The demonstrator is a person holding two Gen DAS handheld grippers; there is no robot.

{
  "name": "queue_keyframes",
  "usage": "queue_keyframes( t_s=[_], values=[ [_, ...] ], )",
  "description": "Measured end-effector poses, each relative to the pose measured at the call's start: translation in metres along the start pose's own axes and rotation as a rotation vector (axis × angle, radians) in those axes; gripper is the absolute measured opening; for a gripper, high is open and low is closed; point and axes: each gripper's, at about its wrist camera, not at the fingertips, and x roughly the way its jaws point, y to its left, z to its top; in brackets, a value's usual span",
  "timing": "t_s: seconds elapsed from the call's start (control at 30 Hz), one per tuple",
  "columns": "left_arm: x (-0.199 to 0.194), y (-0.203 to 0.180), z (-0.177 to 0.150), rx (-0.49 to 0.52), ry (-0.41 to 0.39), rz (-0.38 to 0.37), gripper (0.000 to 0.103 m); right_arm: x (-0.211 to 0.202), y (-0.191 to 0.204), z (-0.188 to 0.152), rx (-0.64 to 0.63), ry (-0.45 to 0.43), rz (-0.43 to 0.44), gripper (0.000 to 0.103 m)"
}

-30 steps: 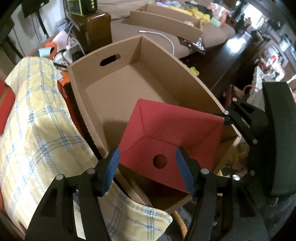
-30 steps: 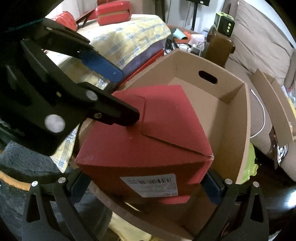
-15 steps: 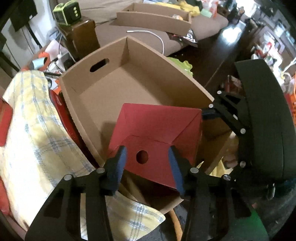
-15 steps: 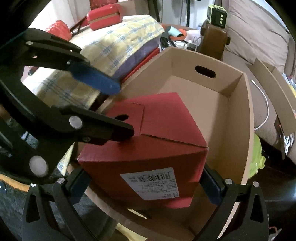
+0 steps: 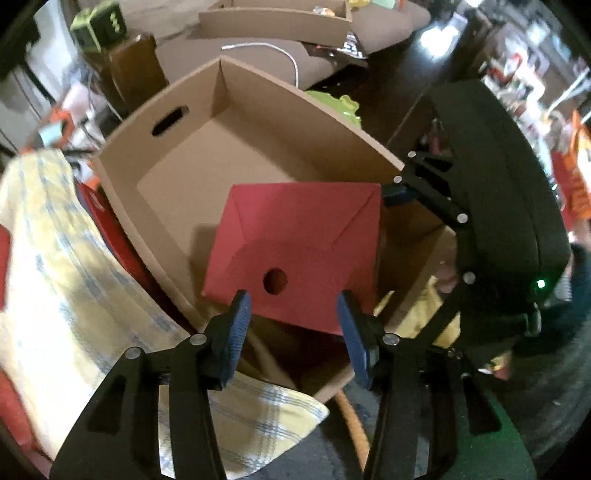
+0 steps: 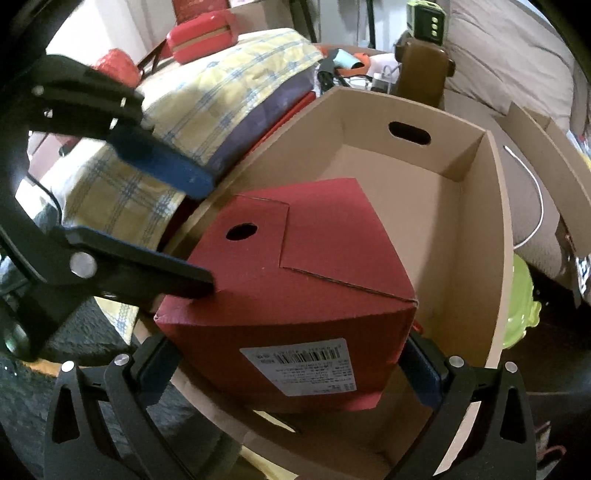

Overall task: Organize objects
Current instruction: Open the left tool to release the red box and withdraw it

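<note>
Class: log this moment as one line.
right hand-held gripper: shut on red box | left hand-held gripper: open, jaws just narrowed, above box | red box: over near end of carton

The open brown cardboard box [image 6: 495, 236] stands on a dark floor [image 5: 402, 92], with a lime-green object [image 6: 524, 306] beside its right wall. Pressed against its left wall is a stack topped by a yellow plaid cloth [image 6: 236, 74], over a purple layer [image 6: 273, 107]. A red case [image 6: 201, 33] lies on the cloth's far end.
</note>
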Motion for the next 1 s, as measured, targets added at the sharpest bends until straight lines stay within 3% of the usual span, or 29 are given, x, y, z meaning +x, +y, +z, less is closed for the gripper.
queue_keyframes(
  t_s=[0.17, 0.2, 0.27, 0.33, 0.53, 0.63, 0.8, 0.9, 0.97, 1.0],
  values=[
    [-0.001, 0.011, 0.000, -0.048, 0.012, -0.077, 0.046, -0.001, -0.003, -0.001, 0.008, -0.007, 0.006, 0.103],
    [-0.002, 0.013, 0.001, -0.058, 0.011, -0.101, 0.049, -0.001, -0.003, 0.000, 0.009, -0.008, 0.006, 0.103],
    [-0.007, 0.019, 0.001, -0.099, -0.002, -0.230, 0.068, 0.000, -0.003, 0.000, 0.011, -0.008, 0.005, 0.103],
    [-0.013, 0.022, 0.002, -0.126, -0.029, -0.283, 0.069, 0.000, -0.002, 0.001, 0.012, -0.007, 0.004, 0.103],
    [-0.005, -0.002, 0.003, -0.006, -0.002, -0.141, 0.069, 0.000, 0.001, 0.001, 0.009, -0.017, 0.001, 0.103],
    [0.010, -0.011, 0.002, 0.029, 0.015, 0.025, 0.073, -0.001, 0.004, 0.004, 0.000, -0.025, -0.010, 0.103],
    [0.024, 0.009, 0.003, -0.101, 0.040, -0.051, 0.077, 0.000, 0.007, 0.004, -0.012, -0.011, -0.024, 0.103],
    [0.025, 0.016, 0.004, -0.126, 0.026, -0.035, 0.081, -0.010, 0.005, 0.004, -0.009, -0.043, 0.001, 0.103],
    [0.024, 0.021, 0.005, -0.155, 0.021, -0.007, 0.079, -0.016, 0.008, 0.004, -0.022, -0.052, -0.029, 0.103],
    [0.023, 0.023, 0.005, -0.157, 0.024, 0.003, 0.077, -0.021, 0.009, 0.004, -0.018, -0.062, 0.009, 0.103]
  ],
)
